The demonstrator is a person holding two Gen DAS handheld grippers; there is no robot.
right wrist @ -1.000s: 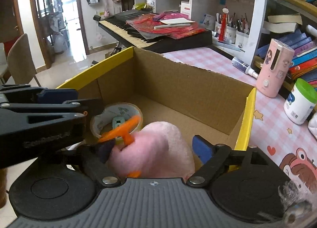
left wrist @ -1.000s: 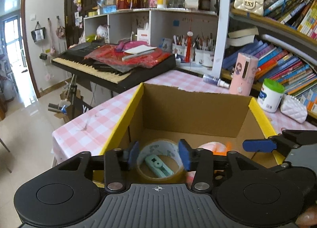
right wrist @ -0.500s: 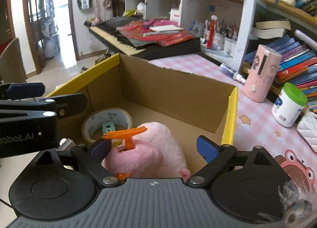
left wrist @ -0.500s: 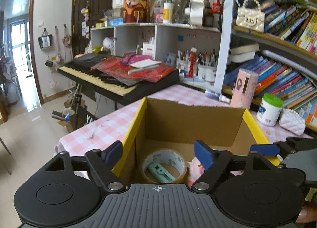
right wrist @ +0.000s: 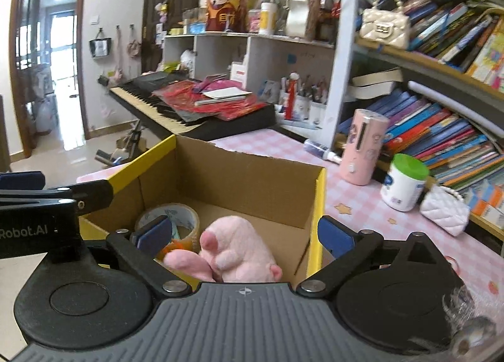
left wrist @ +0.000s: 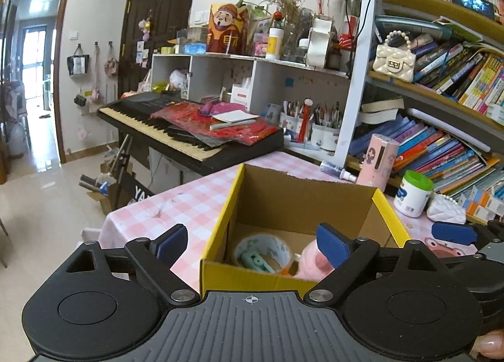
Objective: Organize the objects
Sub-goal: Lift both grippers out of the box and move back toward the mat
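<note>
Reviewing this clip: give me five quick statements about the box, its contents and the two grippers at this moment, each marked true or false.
1. The pink plush toy lies inside the cardboard box. True.
2. The right gripper is clamped on the plush toy. False: its jaws stand wide open, just opened further, with no pad pressing on the toy.
3. A roll of tape sits in the box beside the toy. True.
4. The left gripper holds the tape roll. False: it is open and empty.
5. The green-lidded jar is in the box. False: it stands on the checked tablecloth outside it.
</note>
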